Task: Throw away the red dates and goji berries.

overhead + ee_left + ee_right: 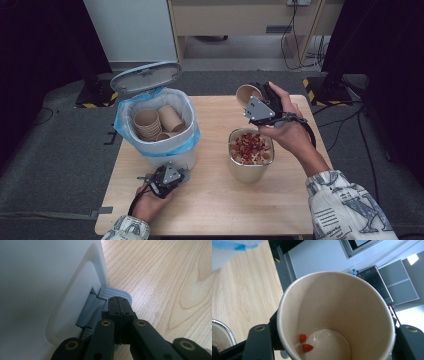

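Observation:
My right gripper (256, 97) is shut on a brown paper cup (247, 93), held tilted above the far rim of a steel container (249, 172) full of red and pale food bits. In the right gripper view the cup (342, 302) sits between the jaws, with two red bits (305, 343) stuck near its bottom. My left gripper (175, 176) is low at the front of a white pedal bin (170, 159). In the left gripper view its jaws (119, 303) are shut, tips resting on the grey foot pedal (113, 292).
The bin has a blue liner (122, 120) and its lid (146, 76) stands raised. Several used paper cups (150, 124) lie inside. Bare wooden tabletop (210, 205) lies in front of both containers. Cables and dark stands surround the table on the floor.

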Available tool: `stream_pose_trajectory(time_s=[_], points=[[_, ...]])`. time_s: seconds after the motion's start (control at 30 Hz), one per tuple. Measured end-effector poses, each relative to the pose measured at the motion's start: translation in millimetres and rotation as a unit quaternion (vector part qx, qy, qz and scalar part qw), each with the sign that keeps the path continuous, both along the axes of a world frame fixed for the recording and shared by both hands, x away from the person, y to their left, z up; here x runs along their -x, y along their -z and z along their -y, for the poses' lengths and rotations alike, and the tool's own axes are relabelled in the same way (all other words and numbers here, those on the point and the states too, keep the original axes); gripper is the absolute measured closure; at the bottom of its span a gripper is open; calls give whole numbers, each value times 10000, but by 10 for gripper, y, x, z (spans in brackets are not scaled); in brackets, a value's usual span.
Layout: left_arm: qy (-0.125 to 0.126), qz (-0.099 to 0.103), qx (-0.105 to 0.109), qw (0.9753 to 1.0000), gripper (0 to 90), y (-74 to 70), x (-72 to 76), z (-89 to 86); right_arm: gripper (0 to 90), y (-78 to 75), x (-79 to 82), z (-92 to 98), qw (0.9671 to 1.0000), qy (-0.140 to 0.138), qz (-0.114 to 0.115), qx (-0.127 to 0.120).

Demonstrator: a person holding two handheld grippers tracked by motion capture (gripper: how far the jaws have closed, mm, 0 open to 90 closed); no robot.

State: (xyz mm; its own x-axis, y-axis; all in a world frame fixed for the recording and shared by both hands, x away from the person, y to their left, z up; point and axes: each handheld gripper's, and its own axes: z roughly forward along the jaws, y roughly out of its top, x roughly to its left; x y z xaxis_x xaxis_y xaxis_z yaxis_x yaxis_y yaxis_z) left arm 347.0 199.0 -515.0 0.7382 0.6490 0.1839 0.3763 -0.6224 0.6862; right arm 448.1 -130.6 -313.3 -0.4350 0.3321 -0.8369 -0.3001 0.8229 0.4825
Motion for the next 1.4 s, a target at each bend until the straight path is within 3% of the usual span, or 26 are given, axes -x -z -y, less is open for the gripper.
stream_pose_trajectory(time_s=[0.67, 1.0, 1.4], points=[[-2, 1, -17, 10000, 899, -2, 1, 2, 320, -32, 17, -204, 9977, -330, -315, -501], [8, 3, -9, 10000, 899, -1, -1, 0, 317, -64, 8, -307, 9938, -493, -559, -821], [19, 18, -30, 10000, 899, 1, -2, 0, 316, -83, 4, -448, 9893, -686, -784, -1018]])
